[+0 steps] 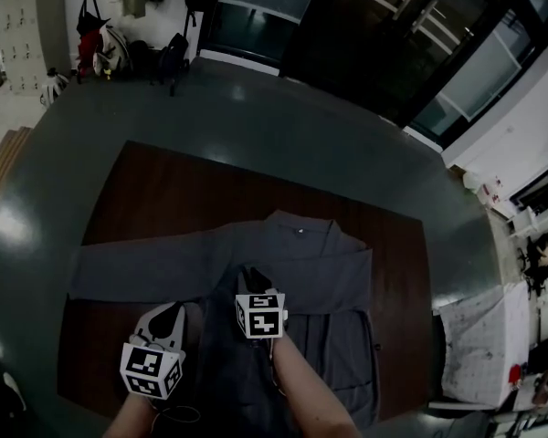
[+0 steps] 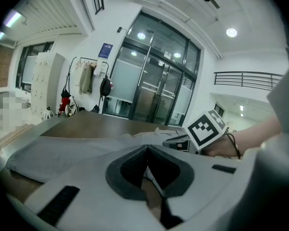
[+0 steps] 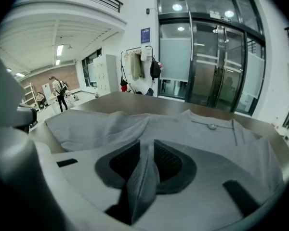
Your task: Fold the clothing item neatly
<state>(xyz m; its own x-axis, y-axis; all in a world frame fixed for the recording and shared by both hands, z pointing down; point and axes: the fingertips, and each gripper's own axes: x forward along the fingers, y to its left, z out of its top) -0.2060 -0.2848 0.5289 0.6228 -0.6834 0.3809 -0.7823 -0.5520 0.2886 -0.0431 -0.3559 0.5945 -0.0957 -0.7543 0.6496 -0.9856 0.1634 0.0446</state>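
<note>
Folding looks barely begun. Head view: the shirt lies across the brown desk. One sleeve is stretched flat toward the left, and the right side seems already turned in. Bare desk remains above the collar and at left; the near edge is close.

Left gripper view: the left claw is closed, with a pale sliver of cloth seemingly pinched in it.

Right gripper view: the right claw nips a raised fold of shirt, with flat cloth and open desk ahead.
</note>
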